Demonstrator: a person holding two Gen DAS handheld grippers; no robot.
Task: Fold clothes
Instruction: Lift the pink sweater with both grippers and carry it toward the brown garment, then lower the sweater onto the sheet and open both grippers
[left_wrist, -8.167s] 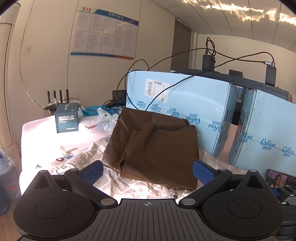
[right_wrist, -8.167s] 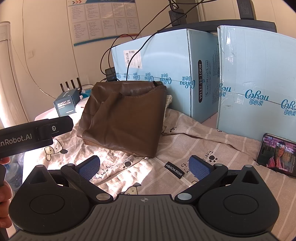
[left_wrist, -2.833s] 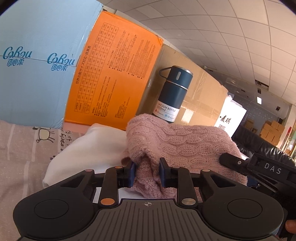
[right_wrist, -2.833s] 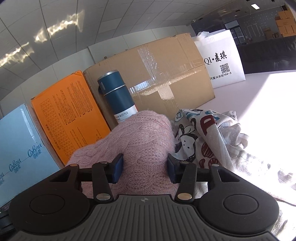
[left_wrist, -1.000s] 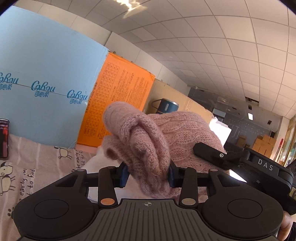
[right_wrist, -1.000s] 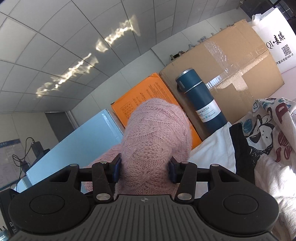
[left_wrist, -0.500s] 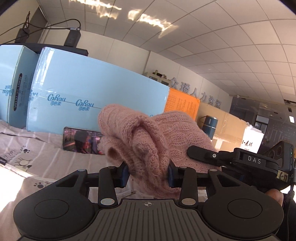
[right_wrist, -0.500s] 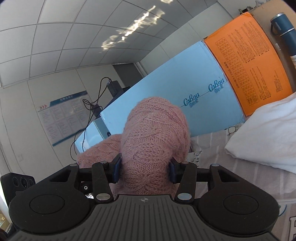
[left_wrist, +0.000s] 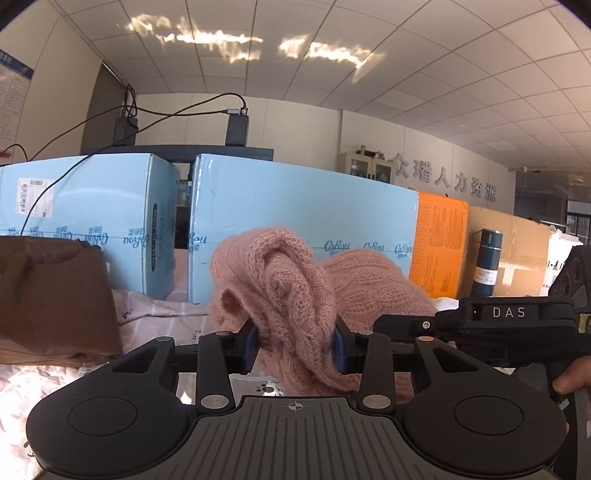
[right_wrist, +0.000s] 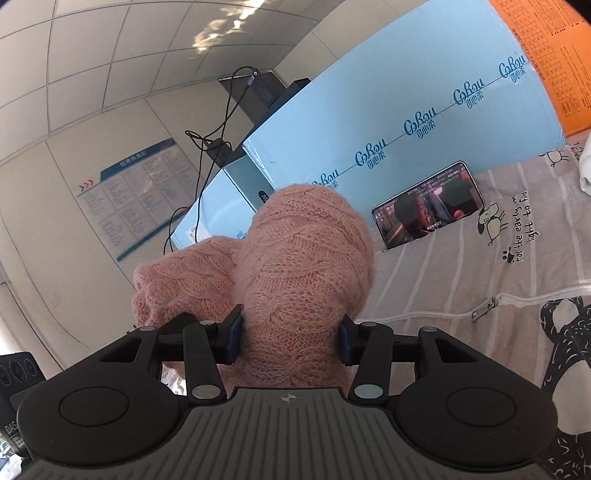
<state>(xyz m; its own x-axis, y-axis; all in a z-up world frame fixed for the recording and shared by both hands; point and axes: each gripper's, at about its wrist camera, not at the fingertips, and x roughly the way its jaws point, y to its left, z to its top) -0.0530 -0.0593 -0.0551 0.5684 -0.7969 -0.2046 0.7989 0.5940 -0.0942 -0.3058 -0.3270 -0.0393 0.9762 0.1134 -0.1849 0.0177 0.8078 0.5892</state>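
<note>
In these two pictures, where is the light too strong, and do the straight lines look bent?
Left wrist view: sunlight blows out the bedsheet at lower left; ceiling grid lines curve from the fisheye. Right wrist view: the blue box edge and wall lines bow and tilt; the phone screen stays readable. The pink sweater between the tongs is sharp in both views.

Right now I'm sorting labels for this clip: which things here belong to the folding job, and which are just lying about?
Part of the job:
pink cable-knit sweater, gripped by left gripper and right gripper
folded brown garment
striped cartoon-print sheet

Lying about:
smartphone playing a video
pale blue cardboard boxes
orange box
dark blue vacuum bottle
</note>
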